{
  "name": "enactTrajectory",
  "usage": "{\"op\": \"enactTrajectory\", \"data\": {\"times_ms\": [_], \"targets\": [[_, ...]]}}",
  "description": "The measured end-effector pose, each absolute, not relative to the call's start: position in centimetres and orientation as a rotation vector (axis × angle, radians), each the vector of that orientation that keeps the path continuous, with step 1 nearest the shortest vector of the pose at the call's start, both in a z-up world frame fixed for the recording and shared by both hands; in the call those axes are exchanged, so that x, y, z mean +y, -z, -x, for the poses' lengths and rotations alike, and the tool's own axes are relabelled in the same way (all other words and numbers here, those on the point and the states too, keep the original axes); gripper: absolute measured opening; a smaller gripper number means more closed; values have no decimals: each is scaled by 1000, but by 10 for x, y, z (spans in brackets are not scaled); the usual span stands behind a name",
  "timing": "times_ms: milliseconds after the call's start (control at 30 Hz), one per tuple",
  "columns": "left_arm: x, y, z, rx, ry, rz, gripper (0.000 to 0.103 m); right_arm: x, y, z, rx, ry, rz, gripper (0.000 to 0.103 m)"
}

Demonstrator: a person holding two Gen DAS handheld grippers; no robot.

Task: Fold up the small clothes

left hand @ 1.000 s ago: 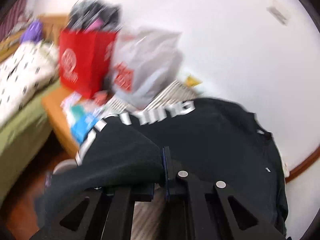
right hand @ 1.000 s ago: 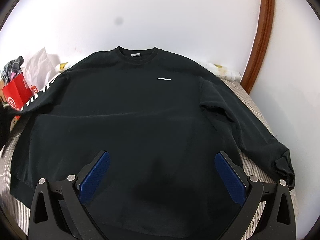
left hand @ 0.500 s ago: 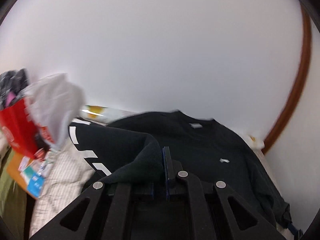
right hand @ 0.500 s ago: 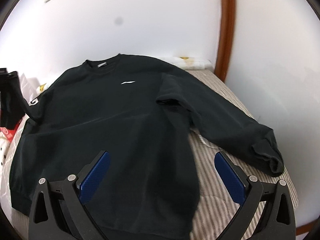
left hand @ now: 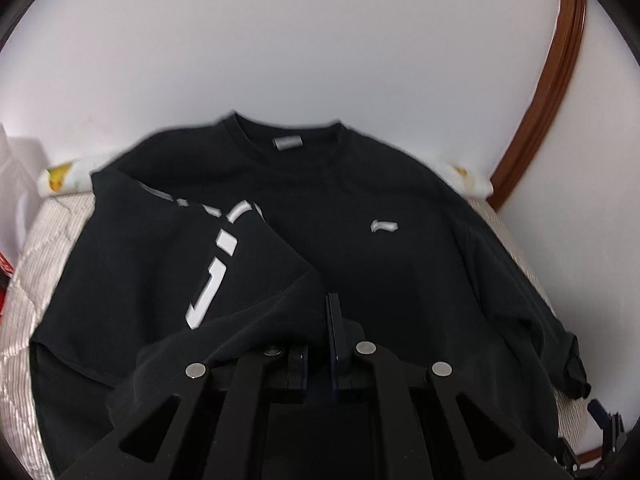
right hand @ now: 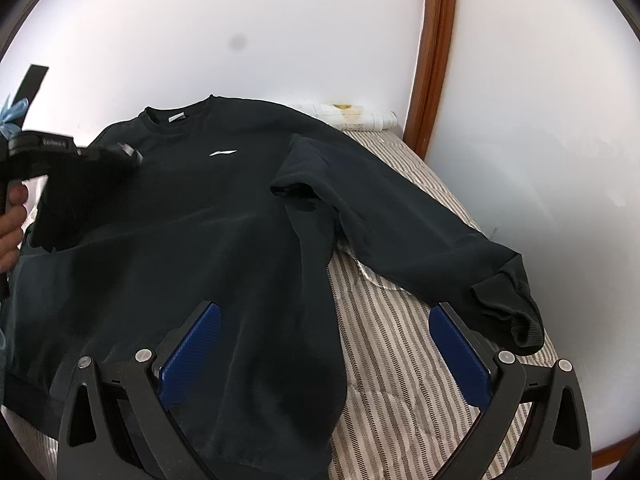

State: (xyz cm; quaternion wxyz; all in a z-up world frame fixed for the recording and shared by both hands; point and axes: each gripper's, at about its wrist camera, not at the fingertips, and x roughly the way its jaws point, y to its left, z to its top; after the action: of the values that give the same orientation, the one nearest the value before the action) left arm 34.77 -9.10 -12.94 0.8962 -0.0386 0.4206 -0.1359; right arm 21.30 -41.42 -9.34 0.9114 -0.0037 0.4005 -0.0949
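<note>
A black sweatshirt lies front-up on a bed with a striped cover, its collar at the far side by the white wall. The left gripper has its fingers closed on the cuff of the left sleeve, which carries white lettering and is folded over the chest, near the small white logo. In the right wrist view this gripper appears at the far left, held by a hand. The right gripper hovers over the near hem with its blue-padded fingers spread wide and nothing between them. The right sleeve stretches out across the cover to the right, its cuff just beside the right finger. A brown wooden trim runs up the wall beyond the bed.
</note>
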Motion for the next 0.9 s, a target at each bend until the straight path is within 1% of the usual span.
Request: {"op": "enactTrajectory", "data": {"times_ms": [67,100,133,167,233,300,367,433,500,633,767,900], "targets": [[-91,131,-344,902,306,79,12,-410,93,-216,829,192,11,102],[-89,130,-340,907,318,75,17,-408,93,-217,828,187,14,102],[-88,128,-336,906,323,70,26,-404,92,-218,825,181,18,102],[-84,125,-330,899,324,62,31,-400,91,-220,822,170,20,102],[-74,118,-315,875,322,46,54,-390,88,-225,817,141,21,102],[-55,108,-298,832,319,43,65,-378,85,-231,814,109,22,102],[-29,99,-283,791,293,55,65,-359,81,-238,807,66,33,102],[1,96,-273,776,264,87,69,-341,78,-245,797,20,47,102],[31,99,-265,780,176,94,70,-319,75,-255,786,-27,65,102],[92,124,-254,839,-2,94,70,-272,75,-275,787,-144,59,95],[133,153,-246,907,-57,141,70,-220,83,-295,793,-277,100,94],[153,173,-240,944,-66,176,70,-167,98,-306,818,-363,164,94]]}}
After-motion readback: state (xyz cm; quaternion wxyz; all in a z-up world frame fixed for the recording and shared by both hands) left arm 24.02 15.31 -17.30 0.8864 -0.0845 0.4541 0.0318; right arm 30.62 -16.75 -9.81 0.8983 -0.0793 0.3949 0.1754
